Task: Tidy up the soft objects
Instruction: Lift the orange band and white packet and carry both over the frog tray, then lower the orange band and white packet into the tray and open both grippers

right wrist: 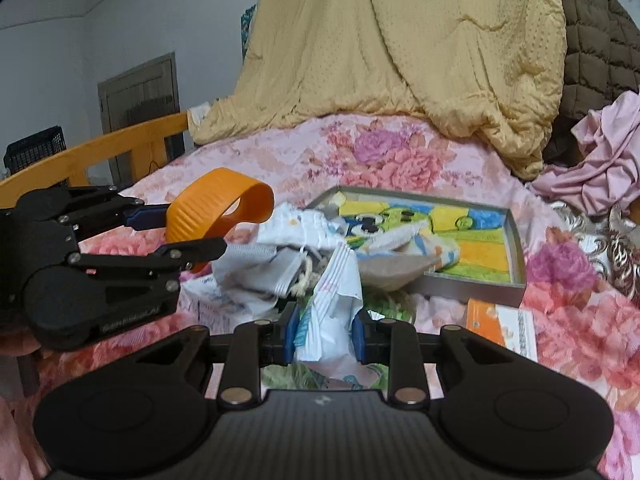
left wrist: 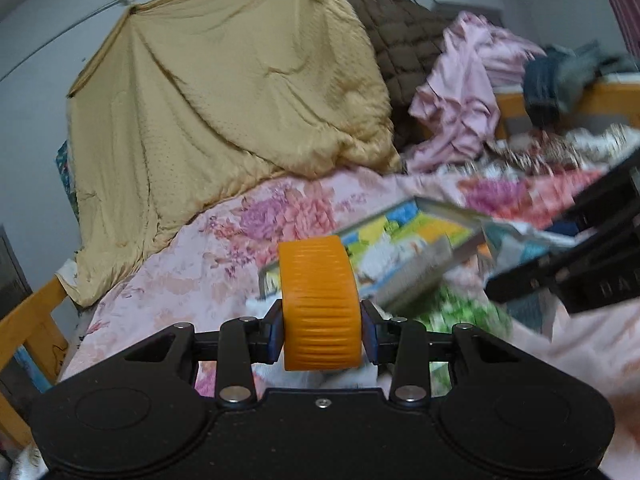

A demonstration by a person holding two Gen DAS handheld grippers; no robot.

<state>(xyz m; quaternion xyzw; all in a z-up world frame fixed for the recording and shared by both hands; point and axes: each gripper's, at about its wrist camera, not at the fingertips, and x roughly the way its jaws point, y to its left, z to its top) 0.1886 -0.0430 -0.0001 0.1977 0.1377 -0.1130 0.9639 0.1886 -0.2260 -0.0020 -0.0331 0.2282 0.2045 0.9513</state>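
The left gripper [left wrist: 322, 330] is clamped on an orange band [left wrist: 318, 304], a ribbed loop standing on edge between its pads, lifted clear of the bed [left wrist: 168, 280]. In the right wrist view the band [right wrist: 218, 212] sits at the left, above the flowered bedspread. The right gripper [right wrist: 324, 338] is clamped on a white packet [right wrist: 334, 312], crumpled between its blue pads. Just beyond the packet lies a heap of small cloths [right wrist: 280, 256], spilling onto the near-left corner of a grey tray [right wrist: 516, 240] with a cartoon picture inside. An orange booklet [right wrist: 500, 322] lies near the tray's right corner. At the far side, a yellow quilt [left wrist: 224, 92] is piled up, with pink clothes [left wrist: 464, 92] to its right.
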